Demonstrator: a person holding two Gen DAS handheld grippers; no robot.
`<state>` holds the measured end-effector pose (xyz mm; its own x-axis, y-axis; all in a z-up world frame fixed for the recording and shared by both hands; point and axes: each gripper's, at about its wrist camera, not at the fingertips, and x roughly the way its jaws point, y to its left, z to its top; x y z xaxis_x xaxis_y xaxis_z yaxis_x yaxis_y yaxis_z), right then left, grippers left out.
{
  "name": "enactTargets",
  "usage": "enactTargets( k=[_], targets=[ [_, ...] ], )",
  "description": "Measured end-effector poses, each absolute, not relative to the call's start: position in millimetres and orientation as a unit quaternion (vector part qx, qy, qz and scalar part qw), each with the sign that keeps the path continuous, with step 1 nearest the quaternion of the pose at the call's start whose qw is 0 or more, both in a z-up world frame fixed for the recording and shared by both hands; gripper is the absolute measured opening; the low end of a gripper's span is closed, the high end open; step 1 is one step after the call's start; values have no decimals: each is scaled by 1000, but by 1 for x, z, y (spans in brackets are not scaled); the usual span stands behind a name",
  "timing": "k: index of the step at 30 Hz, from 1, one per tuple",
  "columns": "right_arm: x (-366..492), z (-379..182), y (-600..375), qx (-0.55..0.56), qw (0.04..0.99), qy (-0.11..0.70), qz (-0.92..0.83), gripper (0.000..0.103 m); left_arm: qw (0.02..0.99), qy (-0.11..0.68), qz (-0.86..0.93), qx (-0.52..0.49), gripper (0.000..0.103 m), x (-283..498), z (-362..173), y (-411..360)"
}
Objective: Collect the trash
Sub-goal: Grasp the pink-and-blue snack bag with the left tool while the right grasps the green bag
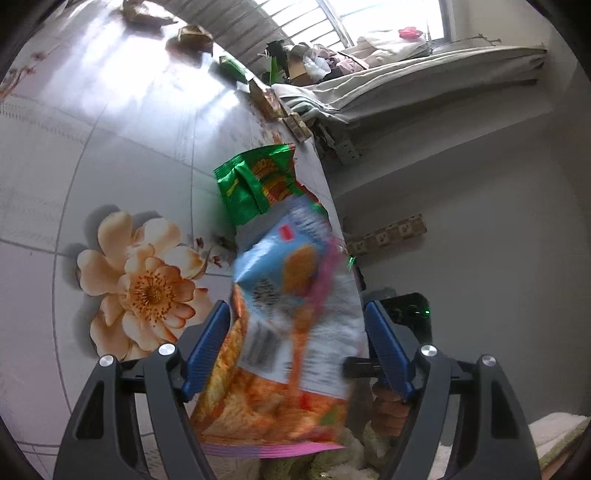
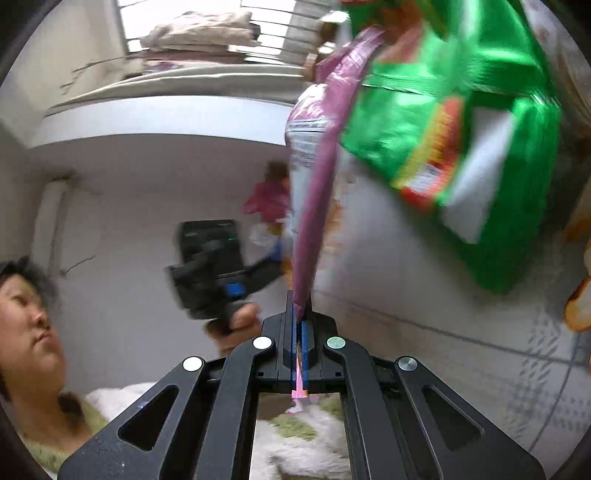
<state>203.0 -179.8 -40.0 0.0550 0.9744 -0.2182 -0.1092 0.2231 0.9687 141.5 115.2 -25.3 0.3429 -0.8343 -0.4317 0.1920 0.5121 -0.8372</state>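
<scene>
No legible text on the green snack bag (image 1: pixel 255 181) or blue-orange wrapper (image 1: pixel 291 295), perhaps from blur

Flower-printed tiled floor (image 1: pixel 110 155) carries scattered wrappers (image 1: pixel 192 35).

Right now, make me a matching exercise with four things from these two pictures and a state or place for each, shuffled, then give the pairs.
Things:
1. right hand-held gripper
2. left hand-held gripper
3. shiny green foil snack bag
4. painted peach flower on the tiled surface

States or places:
A. open, fingers either side of the wrapper
B. shut on the pink-edged blue and orange snack wrapper
C. left of the open fingers
D. beyond the wrapper, farther from the camera

Pairs: 1-B, 2-A, 3-D, 4-C
</scene>
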Motion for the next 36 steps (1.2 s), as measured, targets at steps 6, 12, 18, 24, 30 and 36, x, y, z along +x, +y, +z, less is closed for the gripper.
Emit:
enactTargets(
  k=[6, 12, 18, 24, 30, 36],
  targets=[
    [199, -20, -180, 402, 599, 487, 493, 1, 722, 466, -351, -371, 73, 144, -32, 115],
    [204, -29, -151, 359, 613, 530, 463, 7, 742, 480, -339, -323, 53, 134, -28, 103],
    [203, -22, -151, 321, 653, 532, 434, 46, 768, 492, -311, -269, 15, 131, -34, 91],
    [207, -7, -179, 309, 696, 520, 387, 64, 793, 450, -314, -263, 1, 130, -25, 94],
    [219, -1, -253, 389, 732, 452, 329, 68, 801, 397, -322, -312, 1, 128, -18, 116],
    [241, -24, -277, 437, 739, 452, 240, 68, 815, 422, -272, -290, 1, 142, -27, 109]
  ],
)
